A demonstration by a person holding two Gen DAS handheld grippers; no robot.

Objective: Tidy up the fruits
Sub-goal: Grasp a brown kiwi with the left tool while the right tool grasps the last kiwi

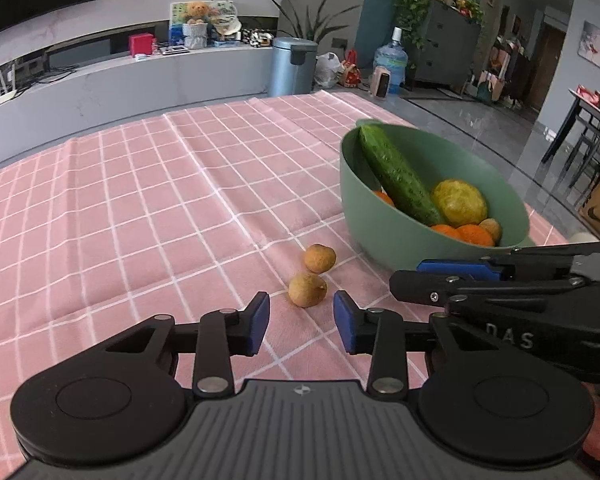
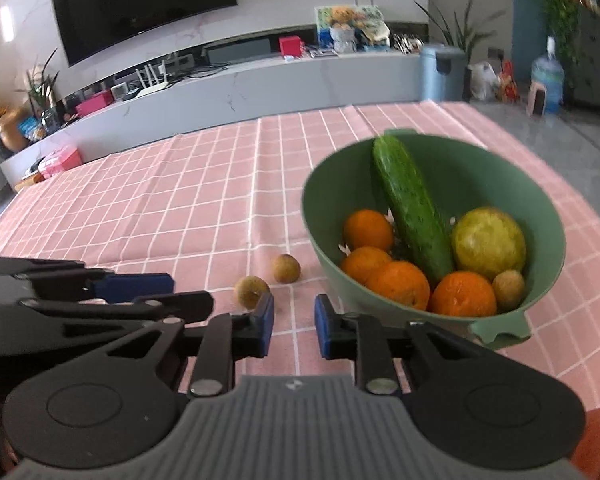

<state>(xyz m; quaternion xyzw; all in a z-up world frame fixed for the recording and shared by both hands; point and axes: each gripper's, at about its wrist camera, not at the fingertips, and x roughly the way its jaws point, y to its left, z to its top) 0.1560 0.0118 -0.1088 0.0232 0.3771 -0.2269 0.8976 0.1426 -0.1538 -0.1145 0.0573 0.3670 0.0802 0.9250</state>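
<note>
Two small brown round fruits lie on the pink checked cloth [image 1: 140, 200], left of a green bowl [image 1: 380, 240]. The nearer fruit [image 1: 307, 289] sits just beyond the tips of my left gripper [image 1: 302, 320], whose jaws stand apart and do not touch it. The farther fruit [image 1: 319, 258] lies behind it. The bowl [image 2: 500, 330] holds a cucumber [image 2: 412, 208], several oranges [image 2: 398, 284], a yellow-green fruit [image 2: 488, 242] and one small brown fruit [image 2: 508, 290]. My right gripper [image 2: 294, 326] hovers in front of the bowl, pads drawn close with nothing between them.
The table's right edge runs just beyond the bowl, with grey floor past it. The two grippers are side by side, the left gripper [image 2: 188, 294] close to the right one's left finger. A low grey counter [image 2: 260, 80] and a bin [image 1: 294, 66] stand behind the table.
</note>
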